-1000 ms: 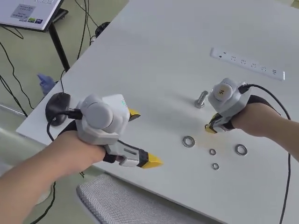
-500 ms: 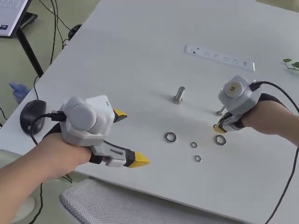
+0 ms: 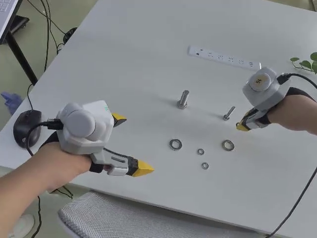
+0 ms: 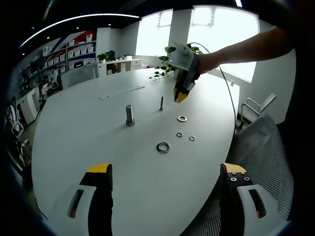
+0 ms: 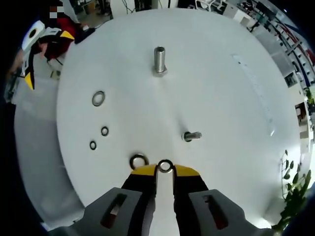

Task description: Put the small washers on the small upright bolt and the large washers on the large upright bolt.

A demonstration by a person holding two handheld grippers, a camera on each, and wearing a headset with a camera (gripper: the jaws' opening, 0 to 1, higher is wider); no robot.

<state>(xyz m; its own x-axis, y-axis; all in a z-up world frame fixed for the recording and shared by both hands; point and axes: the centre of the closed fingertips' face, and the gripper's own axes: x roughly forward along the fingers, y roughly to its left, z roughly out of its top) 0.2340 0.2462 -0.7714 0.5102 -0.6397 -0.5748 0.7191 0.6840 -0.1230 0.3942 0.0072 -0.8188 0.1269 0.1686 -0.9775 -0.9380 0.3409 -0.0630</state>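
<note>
The large upright bolt (image 3: 183, 99) (image 5: 159, 60) stands mid-table, and the small upright bolt (image 3: 229, 113) (image 5: 192, 135) is to its right. On the table lie a large washer (image 3: 175, 144), two small washers (image 3: 200, 151) (image 3: 205, 165), and a second large washer (image 3: 228, 145). My right gripper (image 3: 242, 127) (image 5: 165, 170) hovers just right of the small bolt, shut on a washer (image 5: 166, 161) pinched at its yellow tips. My left gripper (image 3: 131, 144) (image 4: 167, 172) stands open near the front edge, well left of the washers, with nothing between its jaws.
A white power strip (image 3: 225, 58) lies at the back of the table. A black mouse (image 3: 27, 126) sits at the left edge. A grey mesh chair (image 3: 124, 218) is tucked under the front edge. Plant leaves (image 3: 307, 62) show at the far right.
The head camera has shifted. My right gripper has moved right from the washer cluster, past the small bolt, and has risen off the table. The left gripper has kept its place, open.
</note>
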